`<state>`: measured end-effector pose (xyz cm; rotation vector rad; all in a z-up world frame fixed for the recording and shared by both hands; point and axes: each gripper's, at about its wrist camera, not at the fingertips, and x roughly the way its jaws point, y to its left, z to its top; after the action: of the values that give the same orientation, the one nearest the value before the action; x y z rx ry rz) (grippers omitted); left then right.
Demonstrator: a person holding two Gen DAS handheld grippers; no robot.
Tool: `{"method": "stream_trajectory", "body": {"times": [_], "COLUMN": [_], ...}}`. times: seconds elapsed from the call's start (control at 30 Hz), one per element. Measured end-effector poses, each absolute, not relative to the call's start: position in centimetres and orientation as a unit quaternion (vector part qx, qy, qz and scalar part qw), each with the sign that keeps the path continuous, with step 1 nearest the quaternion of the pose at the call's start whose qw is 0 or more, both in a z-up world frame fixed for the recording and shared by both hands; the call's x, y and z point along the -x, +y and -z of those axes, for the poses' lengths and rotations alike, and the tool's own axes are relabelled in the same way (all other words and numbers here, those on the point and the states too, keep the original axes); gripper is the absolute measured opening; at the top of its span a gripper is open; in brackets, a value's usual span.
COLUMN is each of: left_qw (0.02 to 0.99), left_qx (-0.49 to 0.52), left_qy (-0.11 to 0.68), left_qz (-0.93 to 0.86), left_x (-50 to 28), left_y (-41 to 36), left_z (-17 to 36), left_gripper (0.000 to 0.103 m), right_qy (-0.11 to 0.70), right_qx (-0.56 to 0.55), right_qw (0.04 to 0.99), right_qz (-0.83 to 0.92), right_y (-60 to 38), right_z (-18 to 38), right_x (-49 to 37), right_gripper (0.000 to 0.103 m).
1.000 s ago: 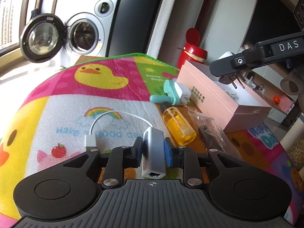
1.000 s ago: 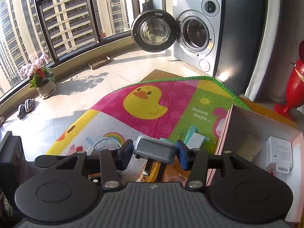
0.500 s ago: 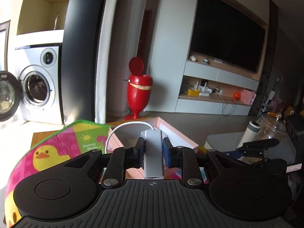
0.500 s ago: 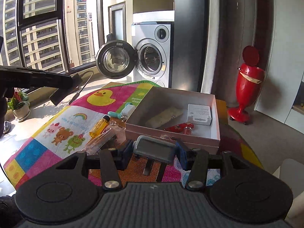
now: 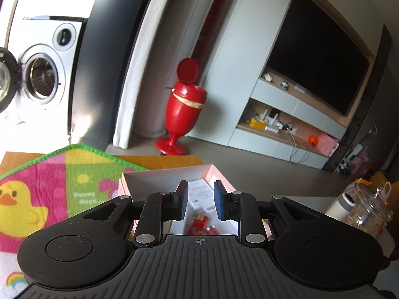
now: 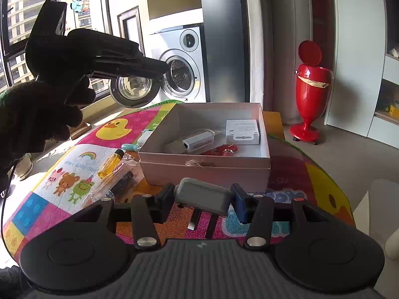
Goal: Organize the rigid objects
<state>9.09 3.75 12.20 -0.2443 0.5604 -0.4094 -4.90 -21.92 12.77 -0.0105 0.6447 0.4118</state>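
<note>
My left gripper [image 5: 198,200] is open and empty, held above the pink box [image 5: 159,173]; it shows as a dark shape [image 6: 104,57] high at the left in the right wrist view. The white adapter with its cable [image 6: 198,140] lies inside the pink box [image 6: 207,169], beside a white packet [image 6: 243,132] and red items [image 6: 222,150]. My right gripper [image 6: 203,196] is shut on a grey plug charger [image 6: 203,195], prongs down, just in front of the box.
On the colourful play mat [image 6: 74,164] left of the box lie an orange bottle [image 6: 111,163], a clear bag with dark items [image 6: 117,184] and a teal-and-white piece [image 6: 139,142]. A red bin [image 6: 310,94] and washing machine [image 6: 182,72] stand behind.
My left gripper opened and let go of the white adapter, which now lies in the box. My right gripper keeps hold of the grey plug and has come closer to the box.
</note>
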Motion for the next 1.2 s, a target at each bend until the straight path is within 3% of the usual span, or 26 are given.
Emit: {"method": "stream_trajectory", "body": {"times": [0.4, 0.67, 0.73, 1.0, 1.2], "left_qw": [0.933, 0.920, 0.927, 0.925, 0.922], "left_qx": [0.082, 0.138, 0.138, 0.126, 0.120], "left_qy": [0.329, 0.342, 0.330, 0.356, 0.362], "left_qz": [0.121, 0.130, 0.116, 0.037, 0.063], "left_x": [1.0, 1.2, 0.6, -4.3, -4.5], "left_y": [10.7, 11.7, 11.2, 10.9, 10.7], "left_z": [-6.1, -4.3, -4.6, -3.2, -2.1], "left_gripper": [0.025, 0.025, 0.025, 0.025, 0.035], "right_qy": [0.333, 0.315, 0.315, 0.347, 0.327], "right_qx": [-0.044, 0.049, 0.070, 0.065, 0.068], "right_qw": [0.919, 0.922, 0.920, 0.892, 0.895], "right_qz": [-0.208, -0.220, -0.224, -0.281, -0.295], "right_y": [-18.3, -15.4, -14.8, -11.8, -9.3], "right_z": [-14.3, -12.4, -11.9, -10.2, -11.4], "right_x": [-6.8, -1.1, 0.6, 3.7, 2.7], "right_gripper": [0.050, 0.051, 0.055, 0.056, 0.056]}}
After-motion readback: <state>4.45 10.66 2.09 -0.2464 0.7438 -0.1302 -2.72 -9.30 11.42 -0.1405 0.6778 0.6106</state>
